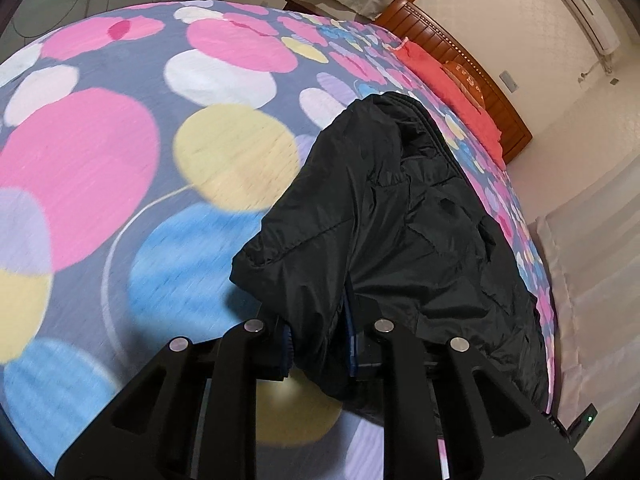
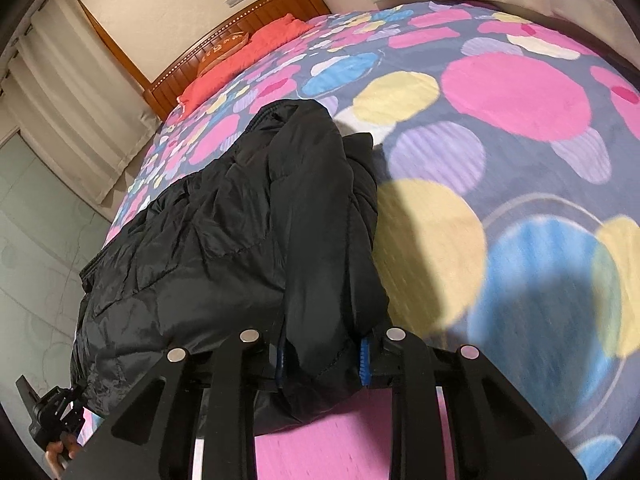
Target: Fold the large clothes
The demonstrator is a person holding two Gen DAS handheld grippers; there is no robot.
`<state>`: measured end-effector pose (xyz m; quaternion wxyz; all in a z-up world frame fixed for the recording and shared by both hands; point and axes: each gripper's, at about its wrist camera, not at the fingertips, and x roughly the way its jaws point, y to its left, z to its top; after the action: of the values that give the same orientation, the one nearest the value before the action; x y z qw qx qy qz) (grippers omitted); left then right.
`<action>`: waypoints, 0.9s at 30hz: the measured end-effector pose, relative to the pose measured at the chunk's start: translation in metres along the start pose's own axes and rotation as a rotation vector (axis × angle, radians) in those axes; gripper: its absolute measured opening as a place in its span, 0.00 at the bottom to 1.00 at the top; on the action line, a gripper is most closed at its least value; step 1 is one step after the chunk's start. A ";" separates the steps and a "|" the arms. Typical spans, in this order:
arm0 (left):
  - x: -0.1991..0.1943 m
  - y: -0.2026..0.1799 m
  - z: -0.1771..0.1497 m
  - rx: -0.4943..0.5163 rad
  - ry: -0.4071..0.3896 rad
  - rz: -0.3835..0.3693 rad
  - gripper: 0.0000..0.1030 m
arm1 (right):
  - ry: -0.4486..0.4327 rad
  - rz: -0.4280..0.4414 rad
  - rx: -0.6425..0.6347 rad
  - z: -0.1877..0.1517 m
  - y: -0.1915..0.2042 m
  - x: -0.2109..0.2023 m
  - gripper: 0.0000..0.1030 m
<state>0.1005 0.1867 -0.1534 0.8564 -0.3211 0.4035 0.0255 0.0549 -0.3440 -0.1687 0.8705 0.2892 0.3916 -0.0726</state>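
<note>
Holding the black jacket (image 1: pixel 392 216) at two places, I had both jaws clamped on its padded cloth: the left gripper (image 1: pixel 320 344) on one bunched edge, the right gripper (image 2: pixel 322 354) on another thick fold. The rest of the jacket lay ahead of the jaws on the bed (image 1: pixel 120 184). I judged the slippery, puffy cloth could slide out, because each bite took many layers. Only the right wrist view showed the other gripper, low at its left edge; only the left view showed the air conditioner (image 1: pixel 580 4).

Jacket (image 1: pixel 400 216) on bed (image 1: pixel 140 140)
</note>
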 end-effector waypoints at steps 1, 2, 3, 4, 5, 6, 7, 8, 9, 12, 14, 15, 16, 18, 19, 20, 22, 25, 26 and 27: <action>-0.003 0.002 -0.003 -0.003 0.003 -0.001 0.18 | 0.002 0.003 0.002 -0.003 -0.002 -0.003 0.25; -0.005 0.004 -0.005 -0.004 0.005 -0.002 0.18 | 0.004 0.004 0.003 -0.005 -0.004 -0.005 0.25; -0.009 0.006 -0.007 -0.004 0.006 -0.002 0.18 | 0.006 0.005 0.003 -0.008 -0.005 -0.008 0.25; -0.012 0.008 -0.009 -0.002 0.006 -0.001 0.18 | 0.008 0.005 0.003 -0.010 -0.006 -0.010 0.25; -0.014 0.010 -0.011 -0.001 0.006 0.000 0.18 | 0.010 0.005 0.003 -0.011 -0.007 -0.012 0.25; -0.017 0.012 -0.014 -0.001 0.006 0.000 0.18 | 0.010 0.004 -0.001 -0.014 -0.008 -0.014 0.25; -0.018 0.013 -0.015 0.000 0.006 0.001 0.18 | 0.010 0.003 -0.004 -0.014 -0.008 -0.014 0.25; -0.019 0.014 -0.017 0.004 0.009 0.002 0.18 | 0.010 0.002 -0.007 -0.016 -0.009 -0.014 0.25; -0.019 0.016 -0.018 0.005 0.011 0.003 0.18 | 0.012 0.001 -0.009 -0.018 -0.010 -0.014 0.26; -0.018 0.016 -0.017 0.015 0.016 0.009 0.21 | 0.018 0.002 -0.001 -0.017 -0.011 -0.014 0.29; -0.020 0.014 -0.016 0.027 0.008 0.023 0.26 | 0.021 -0.004 -0.005 -0.018 -0.010 -0.017 0.35; -0.022 0.014 -0.016 0.036 0.004 0.040 0.29 | 0.024 -0.014 -0.008 -0.019 -0.010 -0.019 0.36; -0.023 0.013 -0.016 0.040 0.002 0.047 0.34 | 0.026 -0.020 -0.010 -0.021 -0.009 -0.021 0.37; -0.027 0.012 -0.016 0.052 0.006 0.058 0.44 | 0.030 -0.030 -0.026 -0.024 -0.009 -0.027 0.39; -0.030 0.013 -0.017 0.055 0.004 0.062 0.51 | 0.033 -0.040 -0.036 -0.026 -0.008 -0.030 0.41; -0.033 0.014 -0.017 0.059 0.001 0.069 0.52 | 0.035 -0.045 -0.044 -0.029 -0.008 -0.033 0.42; -0.040 0.016 -0.016 0.069 -0.004 0.081 0.58 | 0.039 -0.062 -0.068 -0.034 -0.006 -0.042 0.42; -0.050 0.022 -0.015 0.096 -0.003 0.101 0.63 | 0.047 -0.094 -0.113 -0.041 -0.001 -0.054 0.42; -0.053 0.025 -0.014 0.109 0.001 0.115 0.64 | 0.053 -0.107 -0.135 -0.044 0.003 -0.059 0.42; -0.056 0.028 -0.014 0.119 0.003 0.125 0.65 | 0.055 -0.117 -0.155 -0.048 0.007 -0.063 0.42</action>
<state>0.0449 0.2126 -0.1357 0.8700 -0.2437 0.4251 0.0543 -0.0159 -0.3182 -0.1453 0.8735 0.1994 0.4361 -0.0846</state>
